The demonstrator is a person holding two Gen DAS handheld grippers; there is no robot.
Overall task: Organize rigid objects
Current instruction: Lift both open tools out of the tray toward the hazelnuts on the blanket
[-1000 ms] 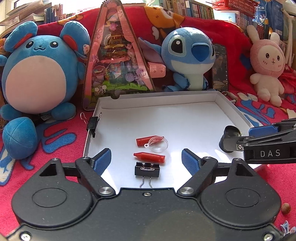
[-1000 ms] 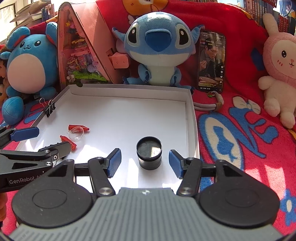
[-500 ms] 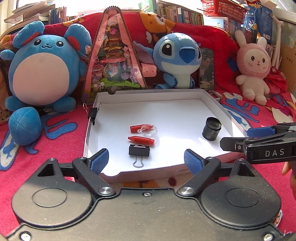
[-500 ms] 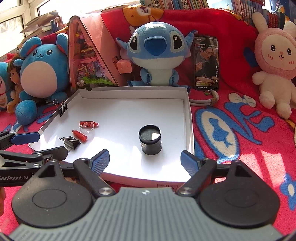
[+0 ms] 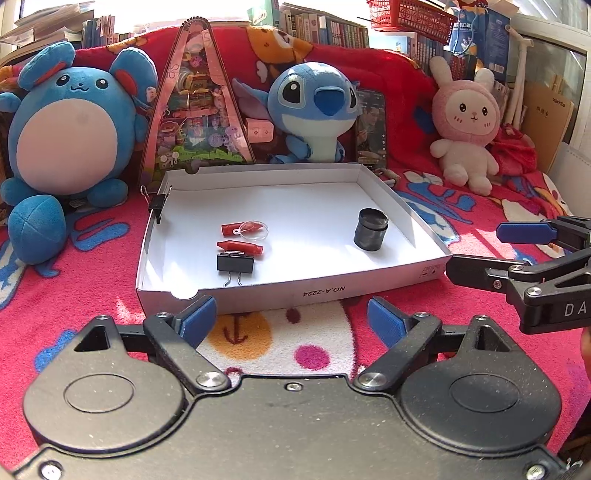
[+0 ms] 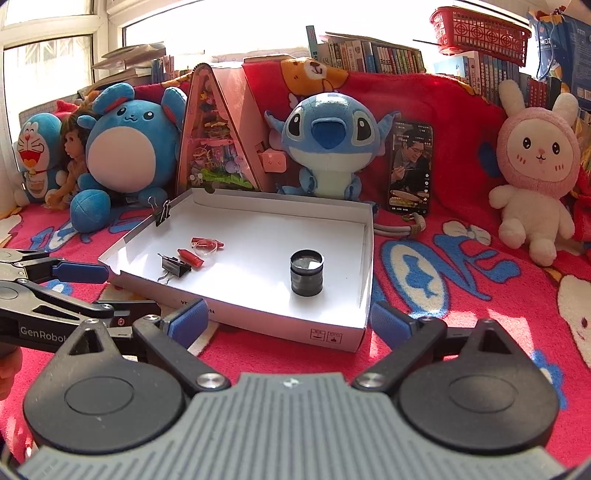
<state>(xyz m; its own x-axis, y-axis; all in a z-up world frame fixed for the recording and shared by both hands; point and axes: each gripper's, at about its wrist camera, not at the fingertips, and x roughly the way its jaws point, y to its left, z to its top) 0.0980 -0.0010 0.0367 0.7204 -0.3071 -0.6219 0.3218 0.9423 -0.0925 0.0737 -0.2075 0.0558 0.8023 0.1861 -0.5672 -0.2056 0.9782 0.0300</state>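
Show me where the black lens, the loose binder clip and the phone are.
black lens [image 6: 307, 273], right wrist view, on its side wall.
loose binder clip [image 5: 235, 263], left wrist view, on its black body.
phone [image 6: 410, 169], right wrist view, on its lit screen.

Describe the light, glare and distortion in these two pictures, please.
Left wrist view: strong sun on the white box floor, and the black cylinder throws a short shadow; the bookshelf edge bows from the fisheye. Right wrist view: the window is blown out white, and picture corners go dark.
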